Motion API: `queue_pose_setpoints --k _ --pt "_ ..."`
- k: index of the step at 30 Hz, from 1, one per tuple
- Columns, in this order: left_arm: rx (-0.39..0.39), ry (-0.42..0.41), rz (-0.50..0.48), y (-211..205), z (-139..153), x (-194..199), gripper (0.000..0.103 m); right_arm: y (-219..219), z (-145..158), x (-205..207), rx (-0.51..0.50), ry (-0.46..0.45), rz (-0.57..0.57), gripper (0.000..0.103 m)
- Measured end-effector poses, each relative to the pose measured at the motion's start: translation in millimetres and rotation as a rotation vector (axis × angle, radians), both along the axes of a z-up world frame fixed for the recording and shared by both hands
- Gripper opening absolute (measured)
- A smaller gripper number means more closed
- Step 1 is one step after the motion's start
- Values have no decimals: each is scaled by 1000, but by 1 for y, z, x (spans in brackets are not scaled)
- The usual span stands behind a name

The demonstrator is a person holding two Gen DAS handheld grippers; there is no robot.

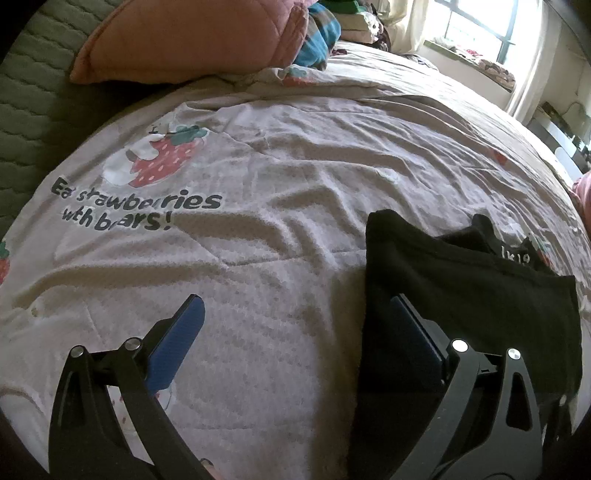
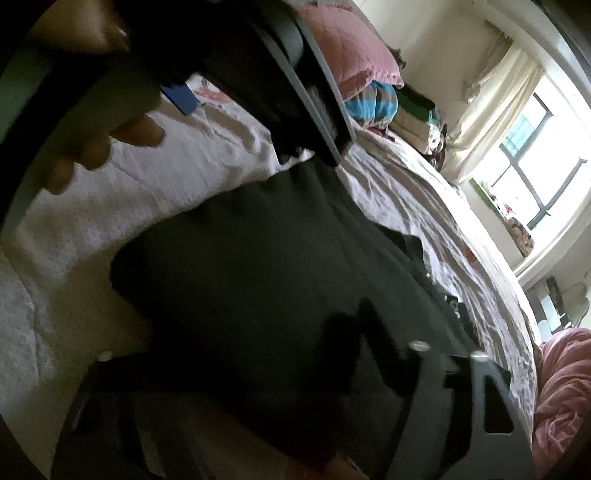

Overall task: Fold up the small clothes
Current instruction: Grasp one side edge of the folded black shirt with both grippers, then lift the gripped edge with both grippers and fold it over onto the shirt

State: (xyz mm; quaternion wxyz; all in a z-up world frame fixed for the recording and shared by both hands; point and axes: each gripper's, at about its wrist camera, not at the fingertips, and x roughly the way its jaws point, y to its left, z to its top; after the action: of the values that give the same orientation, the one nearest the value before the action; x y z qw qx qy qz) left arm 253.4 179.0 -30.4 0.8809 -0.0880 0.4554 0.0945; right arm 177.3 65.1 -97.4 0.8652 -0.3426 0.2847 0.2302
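A small black garment (image 1: 469, 280) lies folded on the strawberry-print bed sheet (image 1: 258, 229) at the right of the left wrist view. My left gripper (image 1: 295, 314) is open, its blue-padded fingers (image 1: 177, 339) wide apart, the right finger over the garment's left edge. In the right wrist view the same black garment (image 2: 266, 266) fills the middle, dark and blurred. My right gripper (image 2: 236, 376) is low over it; its fingers are dark against the cloth, so I cannot tell how they stand. The left gripper (image 2: 280, 74) and the hand holding it show at the top.
A pink quilted pillow (image 1: 184, 40) and a pile of coloured clothes (image 1: 321, 33) lie at the bed's far end. A green quilted headboard (image 1: 33, 103) is at the left. A window (image 2: 532, 162) with curtains is at the right, and pink bedding (image 2: 561, 398) lies by the near right edge.
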Motion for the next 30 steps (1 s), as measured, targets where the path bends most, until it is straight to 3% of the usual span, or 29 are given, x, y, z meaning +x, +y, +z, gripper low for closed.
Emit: queue_pose_setpoints --k 1,4,6,18,21,23,25,30 --pt "-5 1 -5 -1 0 2 93 -1 2 -1 8 -10 2 45" --pt "-44 1 -20 -3 0 7 93 -7 11 -5 47 -24 11 25" --pt "-80 2 -37 -6 0 11 93 -11 16 -6 74 -37 13 19" --pt "-289 25 -122 -26 -16 23 91 -40 33 -9 193 -62 -12 15" --pt "-315 15 -142 -33 -15 20 67 -46 36 -10 215 -56 -21 14" --pt "-345 3 -155 -37 -12 19 40 -48 37 -13 222 -55 -22 14" --pt "-350 -12 -173 -45 -9 16 23 -50 38 -15 230 -56 -26 14" --pt "-292 -52 -200 -66 4 8 11 -62 41 -22 251 -81 -48 13"
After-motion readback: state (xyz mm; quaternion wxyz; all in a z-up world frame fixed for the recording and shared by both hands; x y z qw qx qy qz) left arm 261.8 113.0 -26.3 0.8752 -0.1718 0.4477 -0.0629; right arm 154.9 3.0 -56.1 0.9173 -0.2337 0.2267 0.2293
